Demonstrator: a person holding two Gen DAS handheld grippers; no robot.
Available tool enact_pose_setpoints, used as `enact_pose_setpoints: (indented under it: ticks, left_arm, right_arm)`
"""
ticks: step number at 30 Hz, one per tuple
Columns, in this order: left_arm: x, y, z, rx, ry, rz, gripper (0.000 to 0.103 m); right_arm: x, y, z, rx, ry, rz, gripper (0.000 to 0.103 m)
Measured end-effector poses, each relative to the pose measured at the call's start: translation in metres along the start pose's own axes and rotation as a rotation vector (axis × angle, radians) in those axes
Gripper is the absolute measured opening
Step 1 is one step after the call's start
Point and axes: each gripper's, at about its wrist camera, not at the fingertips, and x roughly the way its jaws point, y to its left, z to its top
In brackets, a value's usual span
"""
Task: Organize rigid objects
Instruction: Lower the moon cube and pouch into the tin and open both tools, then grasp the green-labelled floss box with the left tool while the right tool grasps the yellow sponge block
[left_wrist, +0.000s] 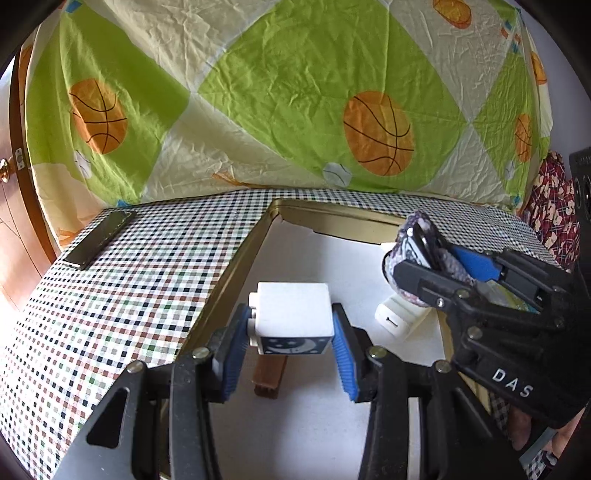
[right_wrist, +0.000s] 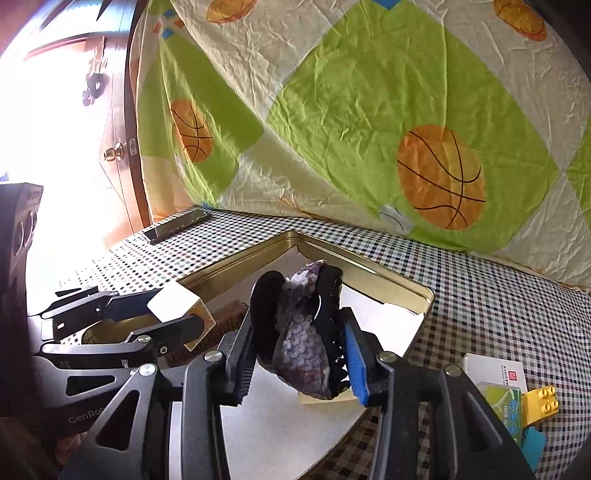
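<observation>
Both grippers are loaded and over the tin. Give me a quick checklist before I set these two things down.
1. Left gripper holds the white block squarely between its jaws: ok.
2. Right gripper clamps the black hair clip with its purple cover: ok.
3. Both loads are above the gold tin, inside its rim: ok.
4. Bare white floor under the block: not ok, a brown piece lies just below it.
5. Spot under the hair clip: not ok, a pale plug-like piece sits there.
6. Gap between the two grippers: cannot tell, they look close.
</observation>
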Motion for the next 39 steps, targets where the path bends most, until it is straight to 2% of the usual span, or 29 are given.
enact_pose_setpoints:
  ticks: [2,4,6,8,10,12,16,21,24,29,34,37,38,39]
  left_arm:
    - [0.004,0.002,0.0,-0.005,0.011,0.007,0.043]
    - [0.006,0.005,0.0,-0.014,0.011,0.02,0.043]
    - [0.005,0.006,-0.002,-0.017,0.008,0.015,0.044]
    - [0.0,0.005,-0.004,-0.021,-0.005,0.013,0.049]
    - [-0.012,0.004,-0.007,-0.037,-0.041,0.001,0.065]
    - [-0.026,-0.002,-0.011,-0.044,-0.082,-0.008,0.076]
    - [-0.049,-0.025,-0.019,-0.049,-0.149,-0.055,0.093]
    - [-0.06,-0.074,-0.024,-0.003,-0.178,-0.126,0.099]
    - [-0.057,-0.1,-0.026,0.031,-0.169,-0.149,0.1]
    - [-0.05,-0.125,-0.027,0.054,-0.144,-0.163,0.1]
    - [-0.044,-0.134,-0.027,0.061,-0.134,-0.155,0.102]
    - [-0.043,-0.135,-0.026,0.061,-0.128,-0.158,0.102]
    - [-0.043,-0.136,-0.026,0.063,-0.127,-0.161,0.102]
    - [-0.043,-0.138,-0.026,0.067,-0.125,-0.163,0.102]
  right_arm:
    - [0.007,0.002,-0.001,-0.001,0.022,0.017,0.047]
    - [0.005,0.004,-0.002,-0.007,0.008,0.013,0.051]
    - [-0.002,0.004,-0.002,-0.01,-0.011,0.003,0.061]
    - [-0.015,0.001,-0.004,-0.004,-0.038,-0.006,0.063]
    - [-0.033,-0.004,-0.011,-0.007,-0.064,-0.021,0.063]
    - [-0.056,-0.011,-0.022,-0.024,-0.089,-0.061,0.063]
    - [-0.101,-0.047,-0.047,0.001,-0.105,-0.183,0.063]
    - [-0.134,-0.112,-0.079,0.187,-0.043,-0.261,0.063]
    - [-0.132,-0.129,-0.092,0.218,0.023,-0.266,0.063]
    - [-0.119,-0.13,-0.096,0.228,0.09,-0.217,0.063]
    - [-0.104,-0.129,-0.101,0.231,0.158,-0.201,0.063]
    - [-0.095,-0.134,-0.109,0.256,0.229,-0.179,0.063]
    - [-0.095,-0.136,-0.109,0.265,0.237,-0.168,0.058]
    - [-0.095,-0.137,-0.109,0.262,0.239,-0.178,0.049]
